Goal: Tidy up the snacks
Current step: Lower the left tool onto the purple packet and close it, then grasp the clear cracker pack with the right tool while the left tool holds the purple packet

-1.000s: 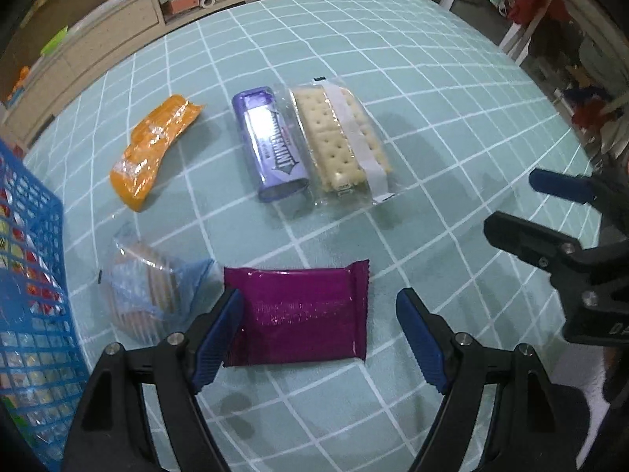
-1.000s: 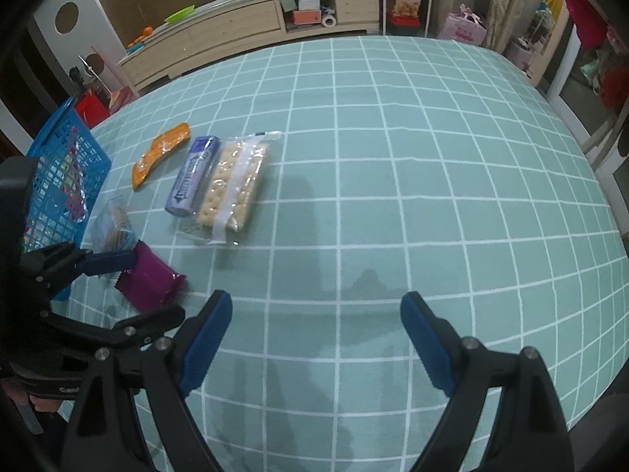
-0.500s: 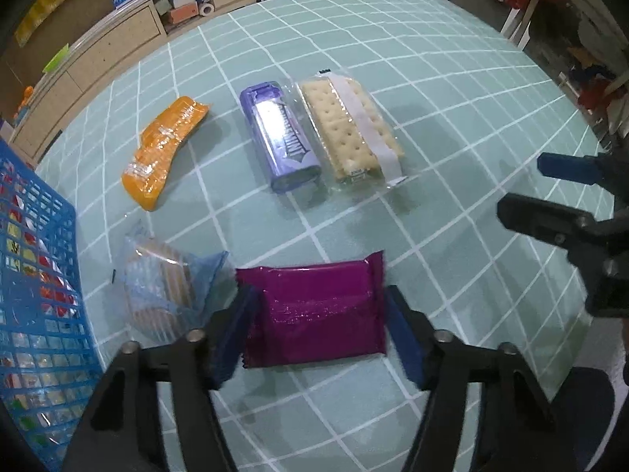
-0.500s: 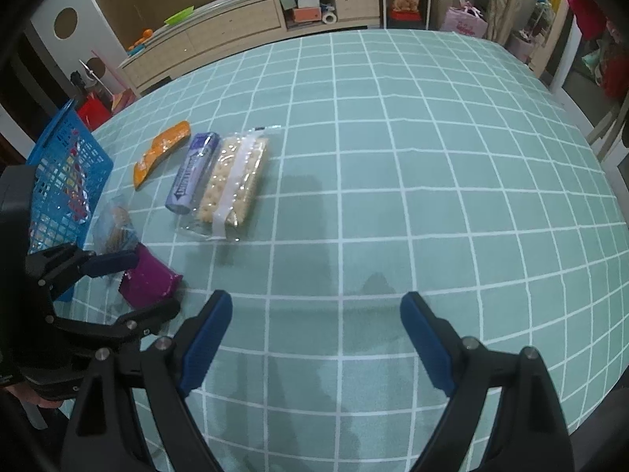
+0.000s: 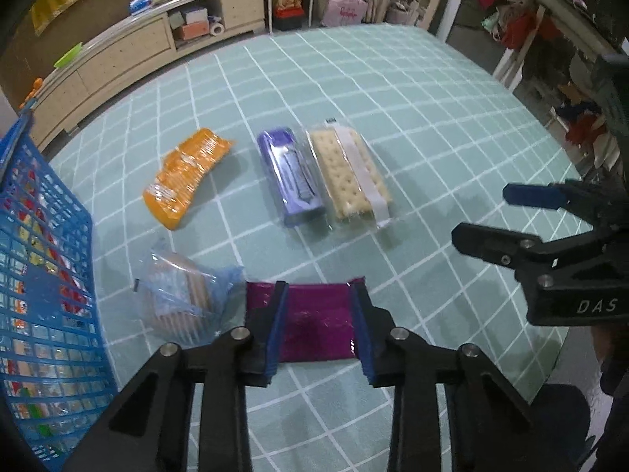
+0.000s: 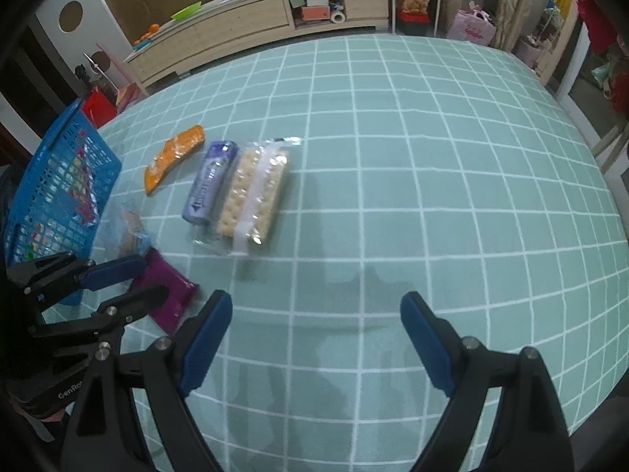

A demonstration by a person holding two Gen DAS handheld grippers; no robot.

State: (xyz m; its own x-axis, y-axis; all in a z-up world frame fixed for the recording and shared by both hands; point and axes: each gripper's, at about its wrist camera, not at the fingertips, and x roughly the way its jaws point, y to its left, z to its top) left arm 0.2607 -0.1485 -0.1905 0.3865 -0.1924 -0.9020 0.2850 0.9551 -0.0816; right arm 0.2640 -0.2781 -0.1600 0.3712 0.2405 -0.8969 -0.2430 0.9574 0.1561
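Observation:
My left gripper [image 5: 319, 326] is shut on a magenta snack packet [image 5: 316, 320], gripping its two short ends on the green checked tablecloth; the packet also shows in the right wrist view [image 6: 169, 291]. A clear bag of cookies [image 5: 184, 299] lies just left of it. Farther off lie an orange packet [image 5: 184, 175], a purple packet [image 5: 291, 175] and a clear cracker pack [image 5: 348, 171]. My right gripper [image 6: 314, 338] is open and empty above bare tablecloth, right of the left gripper [image 6: 118, 283].
A blue mesh basket [image 5: 35, 275] holding several snacks stands at the left table edge, also in the right wrist view [image 6: 59, 181]. The table's right and near edges drop off close by. Shelves and clutter stand beyond the far edge.
My left gripper closed from wide open onto the magenta packet, squeezing its ends inward. The right gripper stayed open and nearly still.

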